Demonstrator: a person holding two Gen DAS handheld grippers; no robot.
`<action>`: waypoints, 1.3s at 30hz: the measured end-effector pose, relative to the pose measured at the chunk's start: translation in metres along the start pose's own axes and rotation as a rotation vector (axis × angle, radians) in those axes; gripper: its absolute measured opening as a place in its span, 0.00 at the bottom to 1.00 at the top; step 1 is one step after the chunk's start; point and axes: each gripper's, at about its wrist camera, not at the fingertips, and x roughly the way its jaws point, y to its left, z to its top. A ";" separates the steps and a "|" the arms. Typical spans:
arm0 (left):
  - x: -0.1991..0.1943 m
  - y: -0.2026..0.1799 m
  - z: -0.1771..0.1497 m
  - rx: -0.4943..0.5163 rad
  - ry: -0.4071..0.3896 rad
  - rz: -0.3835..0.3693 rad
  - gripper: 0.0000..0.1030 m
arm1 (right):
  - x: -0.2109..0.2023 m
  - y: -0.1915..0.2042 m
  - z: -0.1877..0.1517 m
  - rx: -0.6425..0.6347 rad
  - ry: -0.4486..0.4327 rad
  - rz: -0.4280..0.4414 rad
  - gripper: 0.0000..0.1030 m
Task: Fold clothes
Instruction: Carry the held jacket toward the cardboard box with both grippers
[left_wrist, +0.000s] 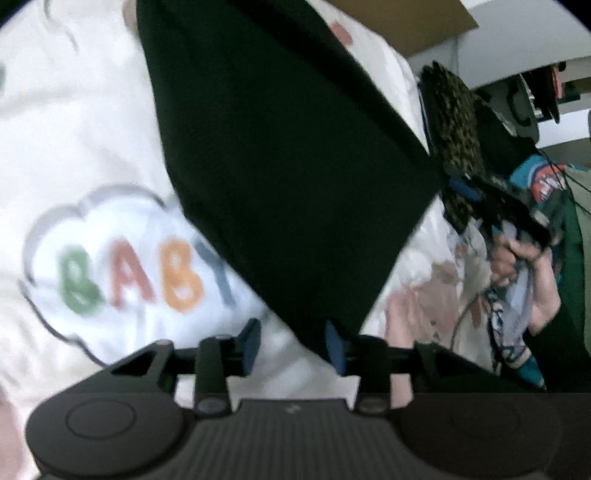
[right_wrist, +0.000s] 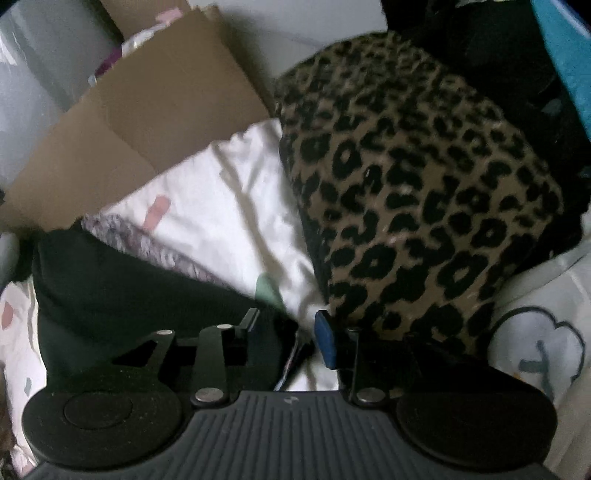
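Now | dark green garment (left_wrist: 288, 166) flat on white bedding (left_wrist: 92, 129)

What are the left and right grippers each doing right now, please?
Left gripper: open, pads apart beside a corner of the dark green garment, not pinching it.
Right gripper: open, holding nothing.

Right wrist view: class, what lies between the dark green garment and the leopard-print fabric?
In the right wrist view, a stretch of white printed bedding separates the dark green garment from the leopard-print fabric.
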 end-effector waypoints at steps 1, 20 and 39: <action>-0.005 0.000 0.007 0.001 -0.011 0.017 0.51 | -0.003 -0.001 0.001 0.006 -0.011 0.005 0.38; -0.053 -0.028 0.147 0.048 -0.183 0.184 0.64 | -0.018 0.007 0.000 -0.052 -0.064 0.091 0.38; -0.017 -0.022 0.269 0.152 -0.286 0.144 0.66 | 0.019 0.059 0.032 -0.396 0.069 0.188 0.38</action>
